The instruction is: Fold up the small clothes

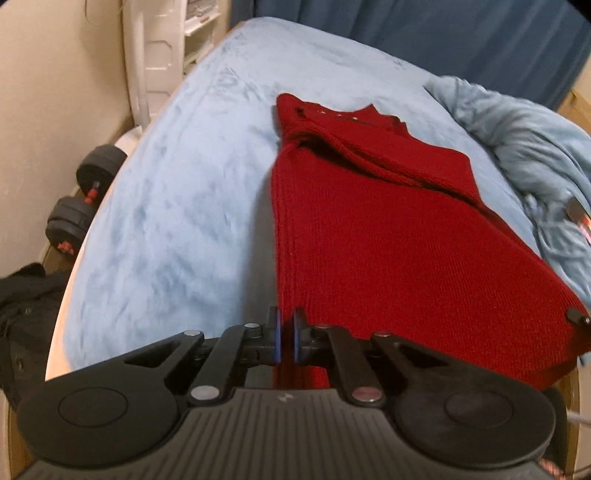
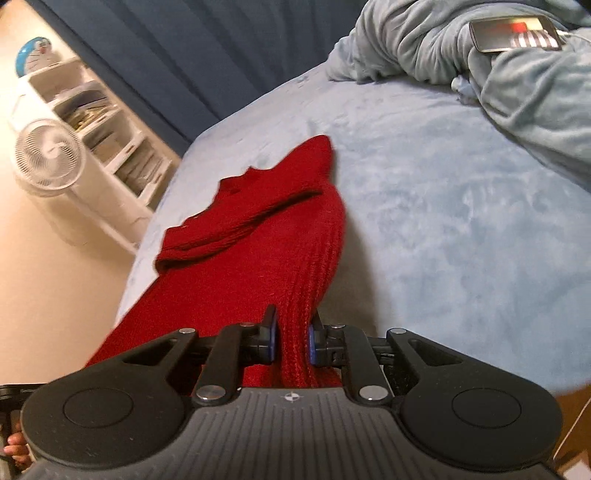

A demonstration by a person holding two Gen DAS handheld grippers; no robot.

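Red knit garment (image 1: 369, 229) lies on light blue bed (image 1: 177, 206), long axis running straight away from both grippers toward far collar end. Near hem is lifted off the bed; far part, with a sleeve folded across it, rests flat on the bed. Left gripper (image 1: 285, 341) pinches near-left hem corner, jaws nearly together on a thin ribbed edge. Right gripper (image 2: 291, 343) clamps near-right corner, jaws a bit wider on a thicker bunch of ribbed knit. Both corners gripped, fabric taut between them. No earlier frame, so no motion claimed.

Key relation: garment extends forward from both grippers, each holding one side of the same hem, neither nearer to the far end. Judgement: next move likely carries hem forward over the body toward the collar for a half fold, both hands level so edges line up.

Crumpled blue blanket (image 2: 498, 81) sits to the right with a phone (image 2: 517, 35) on it, well apart from garment. Fan (image 2: 48, 155) and shelf (image 2: 107, 129) stand off the bed's left side.
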